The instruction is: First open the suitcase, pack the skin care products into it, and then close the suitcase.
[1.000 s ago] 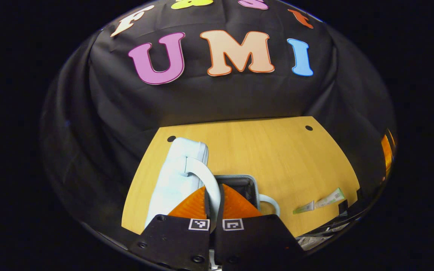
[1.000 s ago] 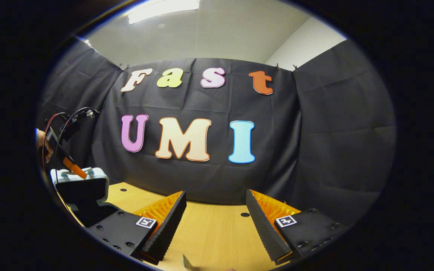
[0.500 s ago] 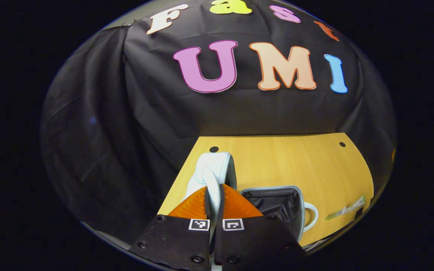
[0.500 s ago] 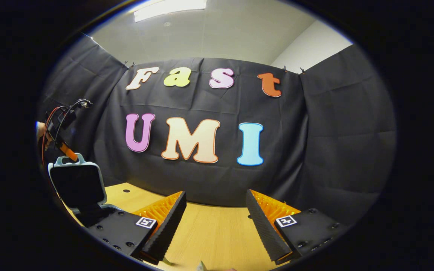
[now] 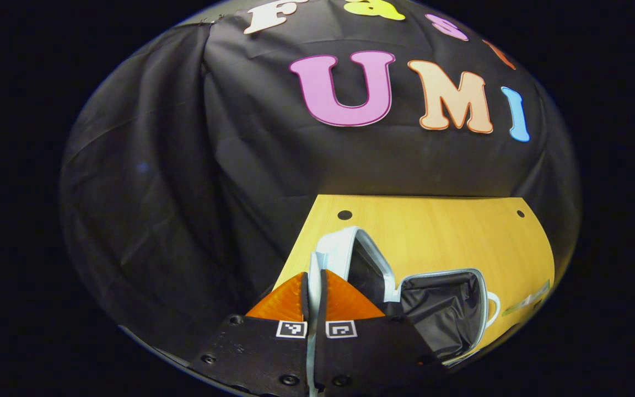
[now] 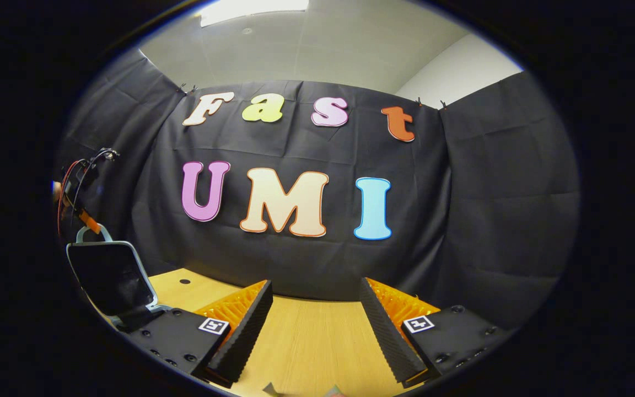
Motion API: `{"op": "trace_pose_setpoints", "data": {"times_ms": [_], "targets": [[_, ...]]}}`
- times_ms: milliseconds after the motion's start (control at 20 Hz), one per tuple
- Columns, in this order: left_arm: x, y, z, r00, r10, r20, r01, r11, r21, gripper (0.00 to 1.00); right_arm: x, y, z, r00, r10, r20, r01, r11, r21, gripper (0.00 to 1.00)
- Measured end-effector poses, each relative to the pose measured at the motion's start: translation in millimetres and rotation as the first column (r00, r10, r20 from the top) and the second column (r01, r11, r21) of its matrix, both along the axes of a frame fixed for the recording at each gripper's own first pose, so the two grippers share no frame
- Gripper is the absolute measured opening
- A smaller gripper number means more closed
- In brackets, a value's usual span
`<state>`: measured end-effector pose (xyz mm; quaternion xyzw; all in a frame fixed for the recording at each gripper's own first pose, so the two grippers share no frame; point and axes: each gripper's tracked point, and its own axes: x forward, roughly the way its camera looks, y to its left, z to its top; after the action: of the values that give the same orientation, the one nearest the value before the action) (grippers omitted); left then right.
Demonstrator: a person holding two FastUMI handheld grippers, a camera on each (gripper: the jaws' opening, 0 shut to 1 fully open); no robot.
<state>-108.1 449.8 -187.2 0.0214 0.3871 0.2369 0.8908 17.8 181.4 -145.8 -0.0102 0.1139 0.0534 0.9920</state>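
Left gripper view: left gripper [image 5: 313, 286] clamped on the lid handle [image 5: 313, 263] of the suitcase [image 5: 444, 314], at the bench [image 5: 433, 231] left edge. Lid [image 5: 350, 259] is past upright; ease it back to rest before letting go, don't drop it. Tube [image 5: 527, 300] lies right of the case.

Right gripper view: right gripper [image 6: 315, 320] jaws apart, empty, hanging over the bench. Keep it off the lid [image 6: 108, 275].
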Motion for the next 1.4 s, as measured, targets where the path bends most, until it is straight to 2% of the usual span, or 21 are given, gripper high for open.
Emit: {"op": "trace_pose_setpoints", "data": {"times_ms": [350,650,800,900,1000,1100,1250,1300,1400], "targets": [[-20,62,-49,0.994,0.097,-0.045,-0.098,0.994,-0.04,0.0,5,19,-15,0.999,-0.01,-0.043,0.008,0.999,-0.051,0.98],[-44,92,-86,0.981,0.178,-0.072,-0.183,0.981,-0.064,0.0,11,21,-23,0.998,-0.017,-0.061,0.012,0.997,-0.079,1.0],[-53,102,-96,0.973,0.223,-0.061,-0.226,0.973,-0.036,0.04,12,15,-24,0.997,-0.035,-0.066,0.03,0.997,-0.075,0.98],[-48,102,-88,0.974,0.228,0.011,-0.228,0.973,-0.037,0.17,13,10,-24,0.997,-0.038,-0.064,0.034,0.997,-0.073,0.98],[-39,92,-71,0.972,0.214,0.093,-0.211,0.977,-0.041,0.56,14,4,-23,0.998,-0.034,-0.061,0.029,0.997,-0.071,0.98],[-29,80,-48,0.967,0.186,0.175,-0.192,0.981,0.013,0.95,17,-6,-22,0.998,-0.037,-0.06,0.033,0.998,-0.057,0.98],[-11,48,-17,0.943,0.144,0.301,-0.167,0.984,0.053,0.95,20,-26,-16,0.997,-0.049,-0.053,0.048,0.999,-0.022,0.99],[-8,33,-8,0.933,0.133,0.334,-0.159,0.986,0.051,0.95,21,-35,-11,0.998,-0.057,-0.036,0.056,0.998,-0.008,0.96],[4,-2,6,0.909,0.094,0.406,-0.119,0.992,0.037,0.96,26,-51,1,0.998,-0.069,-0.003,0.069,0.997,0.022,1.0]]}}
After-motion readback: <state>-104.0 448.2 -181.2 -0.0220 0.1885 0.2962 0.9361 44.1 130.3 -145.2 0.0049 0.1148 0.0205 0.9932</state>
